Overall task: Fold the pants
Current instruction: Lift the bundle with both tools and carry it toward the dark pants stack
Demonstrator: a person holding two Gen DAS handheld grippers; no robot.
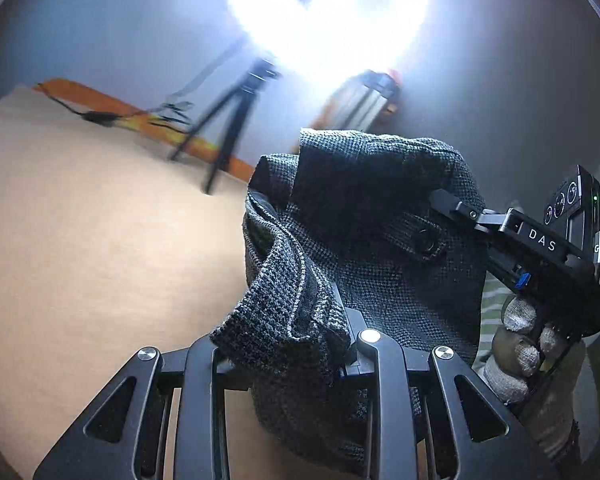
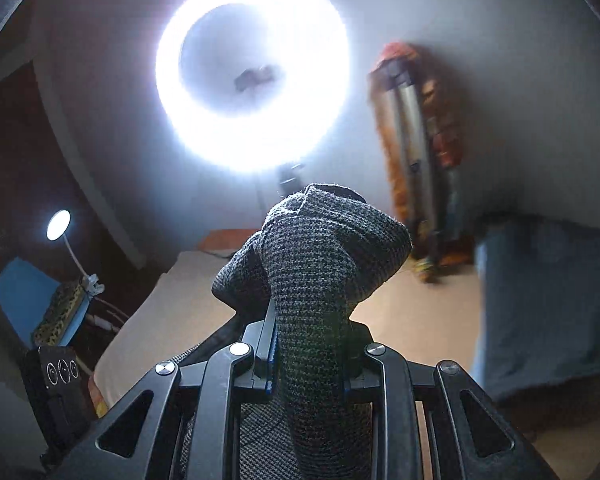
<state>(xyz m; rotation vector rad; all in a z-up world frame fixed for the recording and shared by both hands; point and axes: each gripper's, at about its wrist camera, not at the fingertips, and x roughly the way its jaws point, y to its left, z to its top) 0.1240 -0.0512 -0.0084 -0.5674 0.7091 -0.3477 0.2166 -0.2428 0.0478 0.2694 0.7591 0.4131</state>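
Note:
The pants (image 1: 380,240) are dark grey woven fabric with a button near the waistband. Both grippers hold them up in the air above a tan surface (image 1: 100,240). My left gripper (image 1: 336,320) is shut on a bunched edge of the pants, which hangs over and hides its fingertips. My right gripper (image 1: 452,206) shows at the right of the left wrist view, clamped on the waistband. In the right wrist view the right gripper (image 2: 308,320) is shut on the pants (image 2: 324,264), which drape over it. A gloved hand (image 1: 516,344) holds the right gripper.
A bright ring light (image 2: 252,72) on a black tripod (image 1: 236,120) stands behind the tan surface. An orange strip (image 1: 100,100) runs along its far edge. A blue-grey cloth (image 2: 548,300) lies at right. A desk lamp (image 2: 60,228) stands at far left.

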